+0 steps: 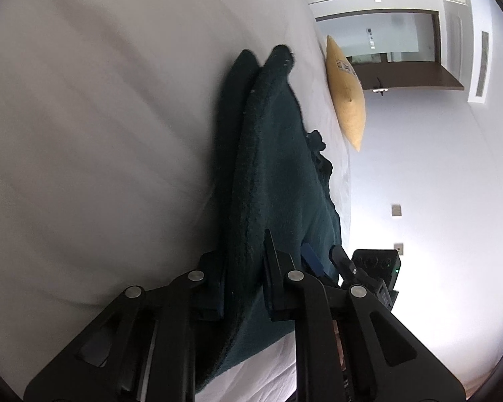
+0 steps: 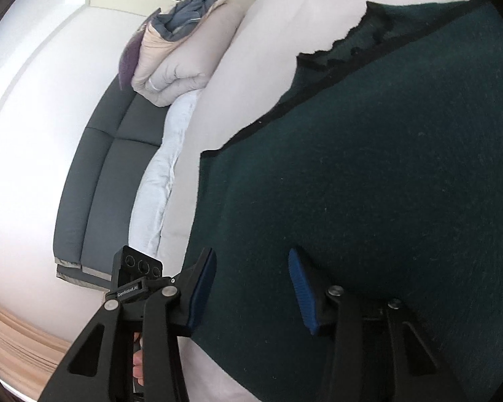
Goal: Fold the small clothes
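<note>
Fingers of the left gripper clamp a raised fold of the dark green knitted garment lying on the white bed sheet, while the right gripper, blue pads apart, straddles its near edge, presumably to pinch a second hold for folding.

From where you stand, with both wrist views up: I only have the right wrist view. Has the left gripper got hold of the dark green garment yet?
Observer: Yes. In the left wrist view the left gripper is shut on a raised fold of the dark green garment.
Operator: Where does that fold run?
Observer: Away from the fingers, ending in two rounded tips on the white bedding.
Operator: Anything beyond the garment on that side?
Observer: A yellow cushion at the bed's far edge, apart from the garment.
</note>
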